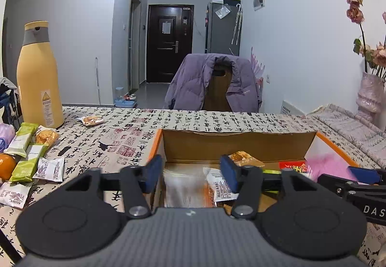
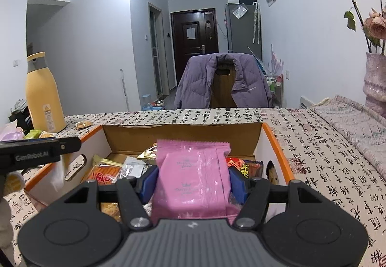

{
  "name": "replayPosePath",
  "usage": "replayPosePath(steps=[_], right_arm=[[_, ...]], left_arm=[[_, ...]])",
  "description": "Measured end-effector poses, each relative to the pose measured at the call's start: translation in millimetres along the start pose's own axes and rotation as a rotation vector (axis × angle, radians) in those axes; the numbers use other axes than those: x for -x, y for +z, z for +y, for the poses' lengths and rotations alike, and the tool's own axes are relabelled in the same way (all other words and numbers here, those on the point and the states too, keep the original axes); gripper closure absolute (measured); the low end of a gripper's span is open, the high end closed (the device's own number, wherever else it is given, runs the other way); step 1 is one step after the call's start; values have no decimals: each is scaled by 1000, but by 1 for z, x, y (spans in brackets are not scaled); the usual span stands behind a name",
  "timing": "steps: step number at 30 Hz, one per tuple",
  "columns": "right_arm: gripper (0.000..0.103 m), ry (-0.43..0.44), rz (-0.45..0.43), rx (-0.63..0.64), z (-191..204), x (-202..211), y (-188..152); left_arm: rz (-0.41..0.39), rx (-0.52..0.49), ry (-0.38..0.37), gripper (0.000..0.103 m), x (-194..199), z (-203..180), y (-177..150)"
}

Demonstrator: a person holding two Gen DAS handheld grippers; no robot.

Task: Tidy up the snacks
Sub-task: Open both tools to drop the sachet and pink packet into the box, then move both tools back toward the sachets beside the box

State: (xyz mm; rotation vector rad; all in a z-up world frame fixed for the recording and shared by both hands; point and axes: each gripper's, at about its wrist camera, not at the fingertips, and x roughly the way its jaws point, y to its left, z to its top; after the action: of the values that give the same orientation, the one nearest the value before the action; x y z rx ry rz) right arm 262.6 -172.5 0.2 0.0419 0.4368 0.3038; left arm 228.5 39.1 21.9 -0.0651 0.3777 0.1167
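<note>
While the left gripper [image 1: 191, 174] hangs over the near left part of the cardboard box [image 1: 238, 144], its own camera shows the blue pads standing apart with nothing pinched between them; a clear-wrapped snack [image 1: 183, 186] and a white packet [image 1: 220, 186] lie in the box below, seemingly free of the pads. From that view the loose snacks wait at nine o'clock on the calligraphy tablecloth [image 1: 193, 119]: green bars [image 1: 25, 163], a white packet [image 1: 49, 169], a biscuit pack [image 1: 47, 136], one more at ten o'clock beside the yellow flask [image 1: 38, 76], and an orange [image 1: 6, 165] at the edge. The right gripper's own camera shows what the left barely catches: the right gripper [image 2: 191, 183] has a pink packet [image 2: 193, 177] upright between its pads, flanked on both sides, over the box's middle, above a red-orange pack [image 2: 106, 174] at nine o'clock and a red one [image 2: 248, 168] at three. To finish well, I'd lower the pink packet into a free spot before letting go, keeping clear of the left gripper, which shows here at nine o'clock. Only this view reveals the box's full contents; only the left shows the pile still outside.
</note>
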Motion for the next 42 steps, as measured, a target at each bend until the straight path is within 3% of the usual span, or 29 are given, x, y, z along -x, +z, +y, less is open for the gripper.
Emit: replayPosePath(steps=[2,3,4,20,30,42], right_arm=[[12,-4,-8,-13,-3,2,0],[5,-7,-14,-20,-4,2,0],[0,-13,-20,-25,-5,3,0],[0,-35,-36,-9,-3,8,6],[0,-37,-62,10,7,41,10],[0,-28,-50,17,14,84,-11]], left_arm=[[-14,12,13,16,2,2,0],[-23,18,20,4,4,3,0],[-32,22,27,0,4,3,1],[-74,14,35,0,14,-5,7],[-105,26,52,0,46,-3,18],[-77,5,44,0,89,2,-3]])
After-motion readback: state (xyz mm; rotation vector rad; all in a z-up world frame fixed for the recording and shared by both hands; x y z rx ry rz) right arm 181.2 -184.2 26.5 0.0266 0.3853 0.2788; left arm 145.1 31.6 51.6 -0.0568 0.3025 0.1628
